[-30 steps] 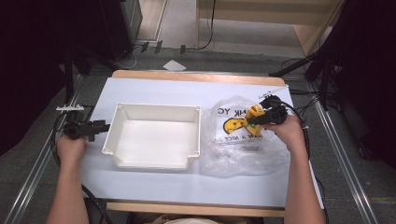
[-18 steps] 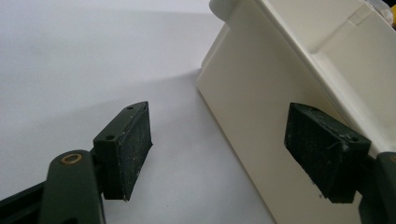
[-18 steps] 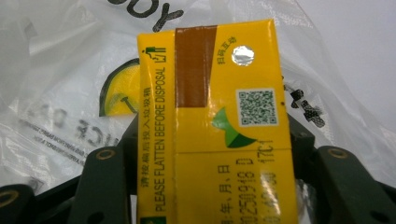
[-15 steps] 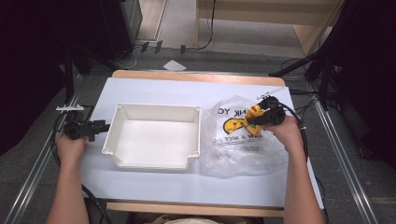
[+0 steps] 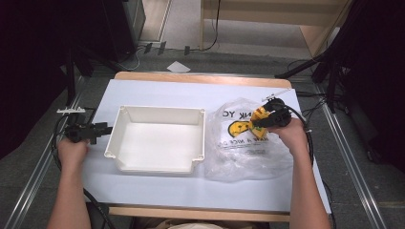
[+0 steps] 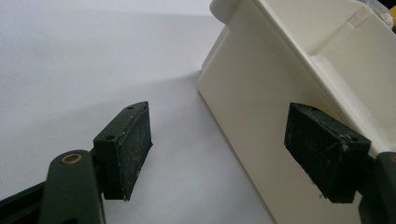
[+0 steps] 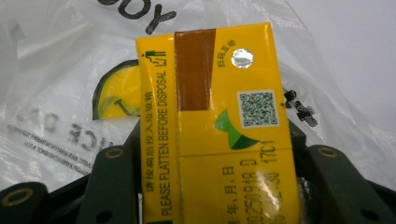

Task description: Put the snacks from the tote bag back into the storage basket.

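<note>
While right tool (image 7: 210, 186) clamps yellow carton (image 7: 219, 116), left tool (image 6: 233, 158) gapes beside bin (image 6: 261, 116) wall.

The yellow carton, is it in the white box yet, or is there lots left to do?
Not yet. Done: the right gripper has just closed its jaws on the yellow carton, above the plastic bag. In hand: the carton is gripped at the bag. Left, probably: carry it over into the white bin, which holds nothing. The left gripper waits open beside the bin's outer wall.
</note>
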